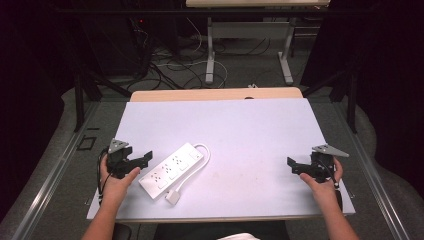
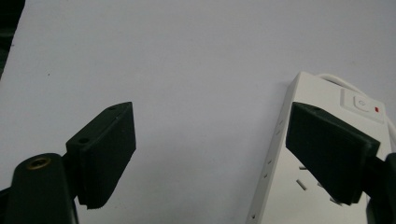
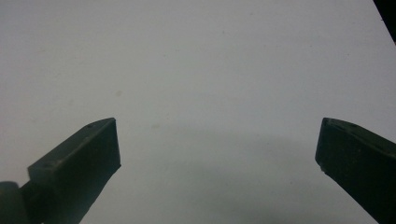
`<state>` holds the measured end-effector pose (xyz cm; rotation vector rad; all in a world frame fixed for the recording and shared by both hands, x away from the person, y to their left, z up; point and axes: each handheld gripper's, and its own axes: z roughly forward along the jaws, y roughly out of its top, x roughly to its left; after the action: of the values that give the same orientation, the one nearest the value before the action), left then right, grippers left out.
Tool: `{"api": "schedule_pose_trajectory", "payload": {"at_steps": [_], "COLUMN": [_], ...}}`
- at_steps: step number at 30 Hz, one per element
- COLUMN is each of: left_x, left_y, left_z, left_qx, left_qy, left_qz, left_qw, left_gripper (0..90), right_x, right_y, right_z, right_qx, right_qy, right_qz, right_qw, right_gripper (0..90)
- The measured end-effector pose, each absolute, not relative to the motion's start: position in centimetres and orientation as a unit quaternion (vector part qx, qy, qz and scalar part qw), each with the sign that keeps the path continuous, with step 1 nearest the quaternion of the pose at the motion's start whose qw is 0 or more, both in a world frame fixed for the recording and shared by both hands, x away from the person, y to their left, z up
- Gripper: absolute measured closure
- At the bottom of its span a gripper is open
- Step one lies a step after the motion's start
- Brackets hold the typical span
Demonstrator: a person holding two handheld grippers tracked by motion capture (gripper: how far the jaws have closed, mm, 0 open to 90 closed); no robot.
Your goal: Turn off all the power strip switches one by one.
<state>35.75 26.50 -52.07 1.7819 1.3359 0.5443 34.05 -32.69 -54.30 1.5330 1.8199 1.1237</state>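
A white power strip (image 1: 172, 169) lies slantwise on the white table mat (image 1: 250, 130), left of the middle, with its cable looped round to a white plug (image 1: 173, 198) near the front edge. My left gripper (image 1: 142, 161) stands open just left of the strip; in the left gripper view (image 2: 210, 149) its right jaw hangs over the strip (image 2: 317, 154), whose switch (image 2: 362, 102) shows a red light. My right gripper (image 1: 295, 165) is held open near the mat's right edge, and the right gripper view (image 3: 217, 149) has bare mat between the jaws.
The mat covers a wooden table top (image 1: 215, 94) whose far edge shows. Beyond it on the floor are cables (image 1: 170, 65) and the metal legs of another table (image 1: 210, 55). Dark stands (image 1: 80, 90) flank both sides.
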Motion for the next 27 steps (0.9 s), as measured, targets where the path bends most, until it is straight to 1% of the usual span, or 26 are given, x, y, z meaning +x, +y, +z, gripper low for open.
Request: {"api": "schedule_pose_trajectory", "payload": {"at_steps": [3,4,5,6,8,13,16,23,25,26,27], "left_x": [35.7,35.4,35.4,35.4,35.2,34.5,34.1,33.9,33.8,33.8,33.8], "left_y": [26.4,26.4,26.3,26.3,26.3,26.1,25.7,25.2,25.1,25.0,25.0], "left_z": [-51.9,-51.8,-51.8,-51.8,-51.7,-51.5,-51.3,-51.1,-51.1,-51.0,-51.0], "left_qx": [0.707,0.708,0.708,0.708,0.710,0.708,0.717,0.725,0.730,0.738,0.738], "left_qy": [0.527,0.524,0.522,0.522,0.519,0.510,0.501,0.489,0.484,0.471,0.471], "left_qz": [0.220,0.223,0.225,0.225,0.226,0.233,0.241,0.247,0.246,0.240,0.240], "left_qw": [0.417,0.417,0.418,0.418,0.418,0.429,0.419,0.417,0.414,0.419,0.419], "left_gripper": [17.1,21.3,22.6,23.3,25.3,36.1,41.1,59.0,60.8,63.4,63.6], "right_x": [34.0,33.9,33.7,33.8,33.6,33.6,33.8,33.8,33.7,33.6,33.6], "right_y": [-32.6,-32.3,-32.2,-32.1,-31.9,-31.7,-31.7,-31.8,-31.7,-31.7,-31.7], "right_z": [-54.1,-54.0,-53.9,-53.9,-53.7,-53.6,-53.7,-53.8,-53.8,-53.8,-53.8], "right_qx": [0.557,0.553,0.553,0.549,0.550,0.540,0.542,0.536,0.537,0.540,0.539], "right_qy": [0.671,0.670,0.672,0.671,0.671,0.677,0.675,0.683,0.681,0.682,0.680], "right_qz": [0.415,0.416,0.414,0.414,0.417,0.416,0.417,0.416,0.418,0.414,0.417], "right_qw": [0.259,0.269,0.265,0.277,0.272,0.278,0.277,0.271,0.270,0.269,0.271], "right_gripper": [0.0,0.0,0.0,0.0,0.0,0.0,0.0,1.0,1.1,1.0,1.0]}}
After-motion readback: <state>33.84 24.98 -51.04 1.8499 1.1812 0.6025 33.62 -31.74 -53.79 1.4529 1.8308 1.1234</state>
